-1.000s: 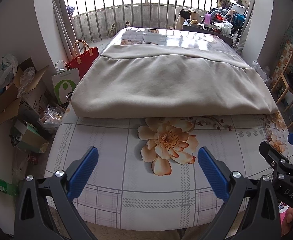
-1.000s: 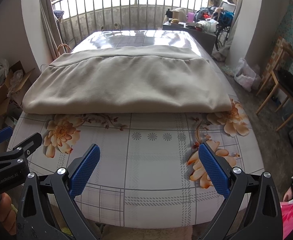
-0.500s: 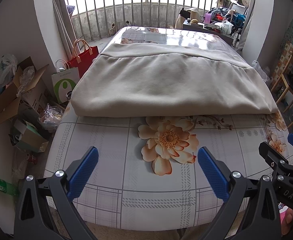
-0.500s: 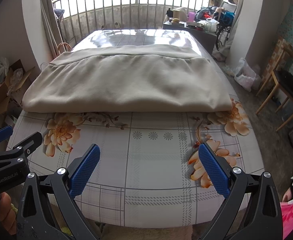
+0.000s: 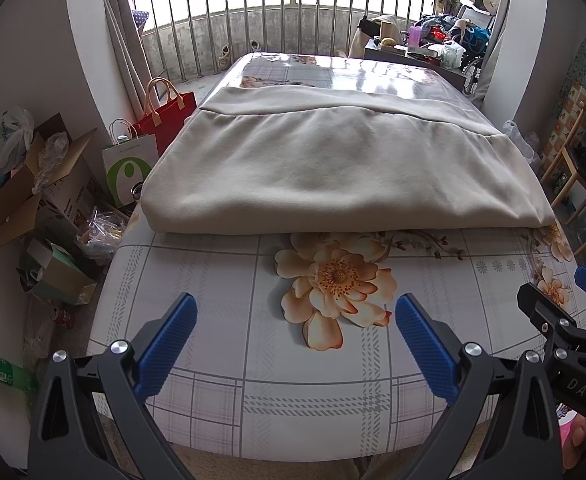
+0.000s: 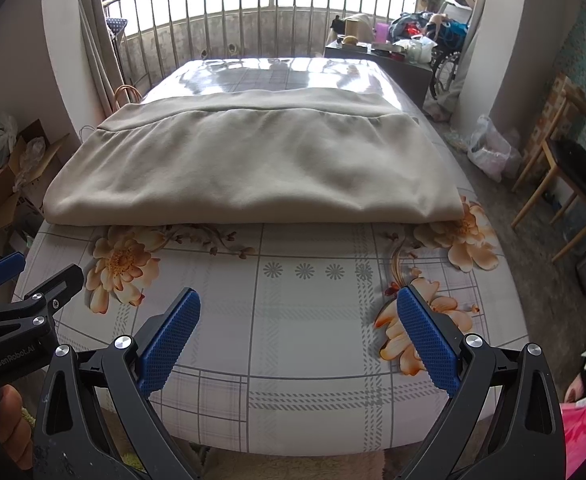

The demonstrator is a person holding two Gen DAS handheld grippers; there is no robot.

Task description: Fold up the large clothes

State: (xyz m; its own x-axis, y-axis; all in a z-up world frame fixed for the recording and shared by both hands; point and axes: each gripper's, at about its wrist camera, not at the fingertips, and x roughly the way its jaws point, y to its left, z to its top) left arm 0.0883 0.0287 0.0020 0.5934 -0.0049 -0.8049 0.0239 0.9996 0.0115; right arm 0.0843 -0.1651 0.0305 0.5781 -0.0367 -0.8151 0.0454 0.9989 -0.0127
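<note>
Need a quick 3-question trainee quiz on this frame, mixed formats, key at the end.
1. True or false: the left gripper is shut on the beige garment.
2. Multiple choice: where does the beige garment lie? A) hanging on the balcony railing B) folded flat on the floral table cover, beyond both grippers C) on the wooden chair
3. Fill in: the right gripper is ____, its blue pads spread with nothing between them.

Key: 1 false (it is open, short of the garment); 2 B; 3 open.
</note>
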